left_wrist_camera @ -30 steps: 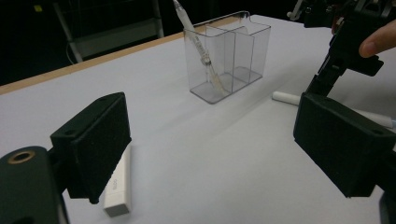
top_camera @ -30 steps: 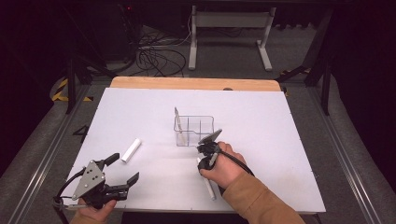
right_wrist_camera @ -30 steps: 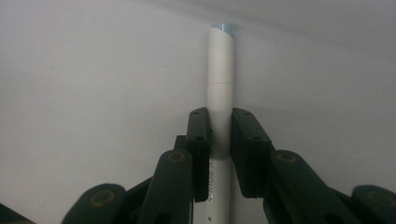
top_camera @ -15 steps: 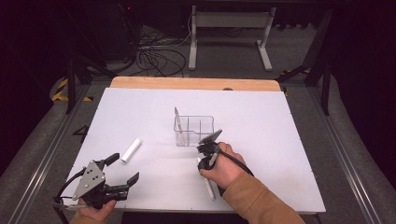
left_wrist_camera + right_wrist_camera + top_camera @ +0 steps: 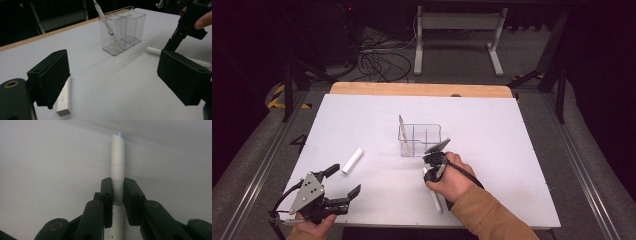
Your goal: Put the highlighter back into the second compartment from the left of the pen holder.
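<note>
My right gripper is shut on a white marker, its two black pads pressing the barrel from both sides. From above, that gripper points down at the table just in front of a clear divided organizer, and the marker lies under the hand. A pen leans in the organizer's left compartment. At the table's front left, my left gripper rests open with nothing between its pads. A short white block lies just beyond it, and in the left gripper view that block lies beside the left pad.
The white table top has a wooden strip along its far edge. Beyond it stand a metal frame and loose cables on the floor. In the left gripper view the organizer stands ahead, and the right gripper is at the upper right.
</note>
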### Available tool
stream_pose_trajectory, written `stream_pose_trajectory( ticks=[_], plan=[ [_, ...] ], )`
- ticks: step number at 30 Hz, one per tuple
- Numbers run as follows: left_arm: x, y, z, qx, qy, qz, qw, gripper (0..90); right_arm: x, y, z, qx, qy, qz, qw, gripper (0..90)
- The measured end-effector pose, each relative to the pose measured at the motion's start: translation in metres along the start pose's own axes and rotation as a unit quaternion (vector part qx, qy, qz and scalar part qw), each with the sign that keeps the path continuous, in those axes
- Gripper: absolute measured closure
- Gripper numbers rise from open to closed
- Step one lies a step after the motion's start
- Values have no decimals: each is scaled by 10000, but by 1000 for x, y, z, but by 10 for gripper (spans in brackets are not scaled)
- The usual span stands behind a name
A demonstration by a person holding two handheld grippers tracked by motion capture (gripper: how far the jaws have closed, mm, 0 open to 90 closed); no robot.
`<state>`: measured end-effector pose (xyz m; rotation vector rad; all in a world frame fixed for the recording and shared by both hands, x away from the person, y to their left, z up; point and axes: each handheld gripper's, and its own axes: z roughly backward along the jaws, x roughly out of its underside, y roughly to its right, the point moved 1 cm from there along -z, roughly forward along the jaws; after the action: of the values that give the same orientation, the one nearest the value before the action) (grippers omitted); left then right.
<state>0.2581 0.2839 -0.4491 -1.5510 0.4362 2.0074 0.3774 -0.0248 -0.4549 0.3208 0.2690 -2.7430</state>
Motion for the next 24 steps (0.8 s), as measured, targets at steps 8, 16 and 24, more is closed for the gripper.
stream_pose_trajectory(
  ticks=[8,16,24],
  plan=[
    [0,0,0,-1,-1,5,10000,116,0,-2,10,-60,172,53,9998,789],
    [0,0,0,-2,3,8,10000,116,0,-3,14,-68,245,93,9996,789],
    [0,0,0,-8,2,7,10000,115,0,-3,22,-134,440,130,9989,789]
  ],
)
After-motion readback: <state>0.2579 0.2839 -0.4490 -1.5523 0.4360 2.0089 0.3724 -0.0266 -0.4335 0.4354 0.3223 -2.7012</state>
